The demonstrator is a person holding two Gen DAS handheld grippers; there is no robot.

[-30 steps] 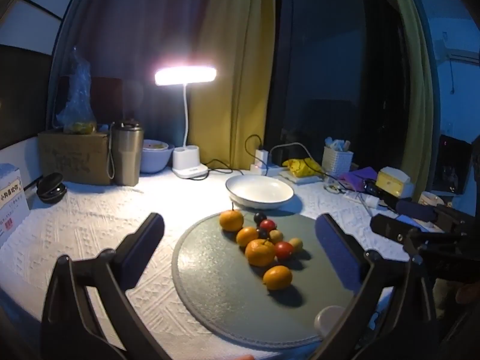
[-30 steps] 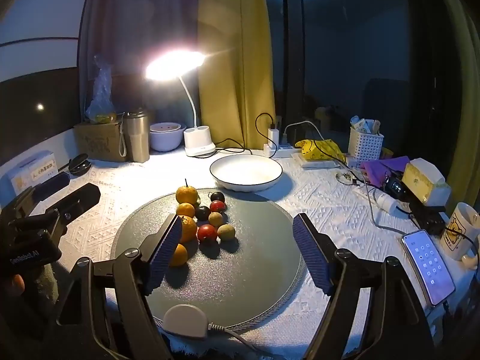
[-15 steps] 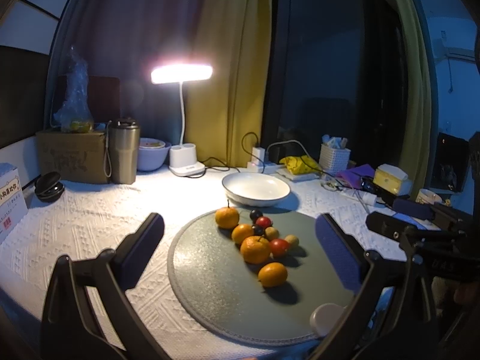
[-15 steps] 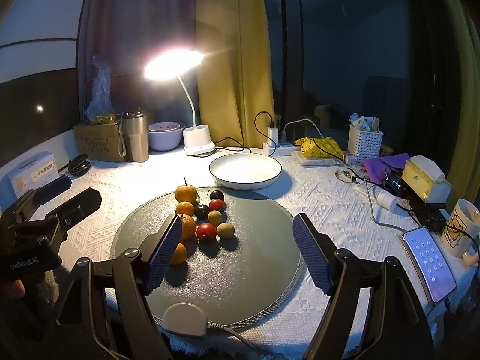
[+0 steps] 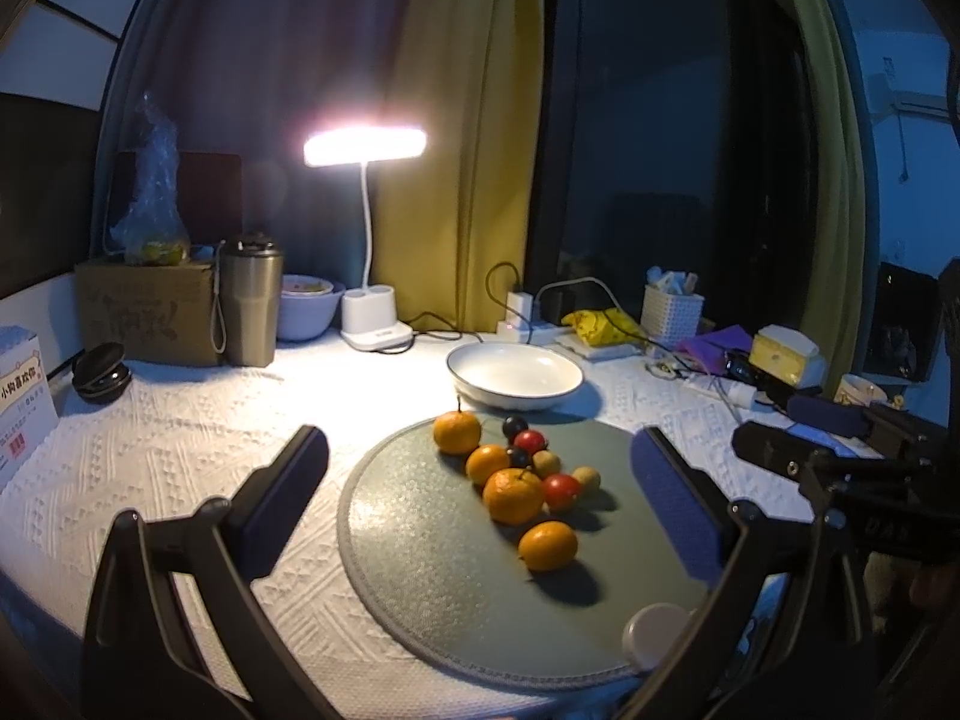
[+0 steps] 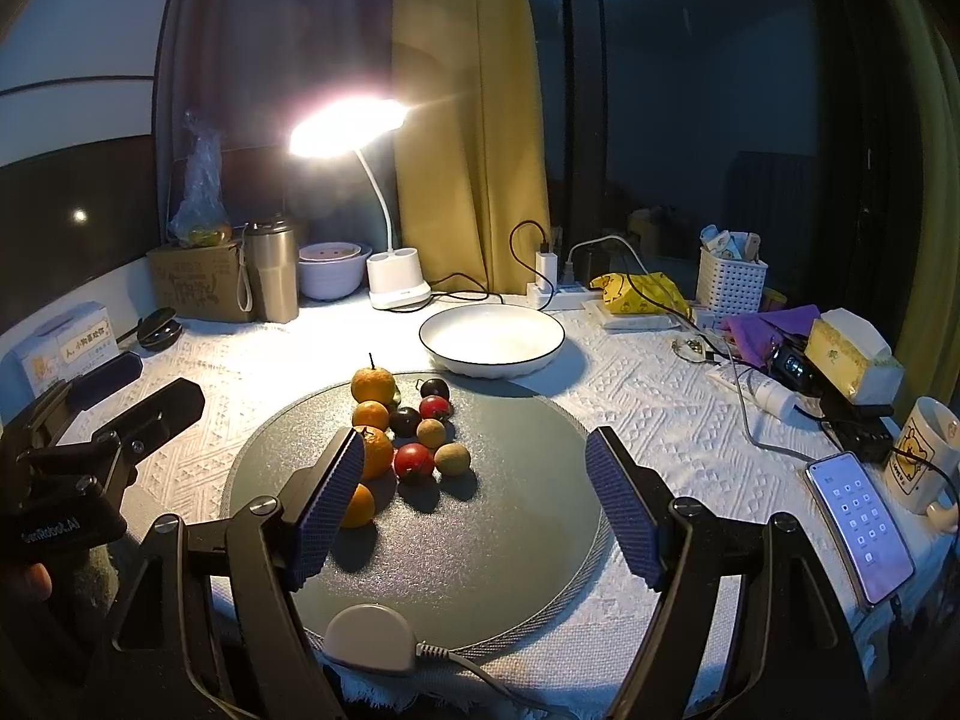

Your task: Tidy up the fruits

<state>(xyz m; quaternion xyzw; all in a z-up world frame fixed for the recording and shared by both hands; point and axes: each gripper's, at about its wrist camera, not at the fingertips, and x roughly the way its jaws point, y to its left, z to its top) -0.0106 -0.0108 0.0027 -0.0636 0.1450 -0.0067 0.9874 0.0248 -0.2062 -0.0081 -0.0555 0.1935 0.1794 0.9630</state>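
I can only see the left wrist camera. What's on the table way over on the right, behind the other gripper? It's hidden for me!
Observer: A phone lies flat near the right edge of the table, with its screen lit.
Operator: Cool! Is anything next to it?
Observer: A mug with a cartoon bear on it stands just behind the phone.
Operator: And the white round thing near me, what is it?
Observer: I can't say what it is, but that white puck has a grey cable running from it toward the table's near edge.
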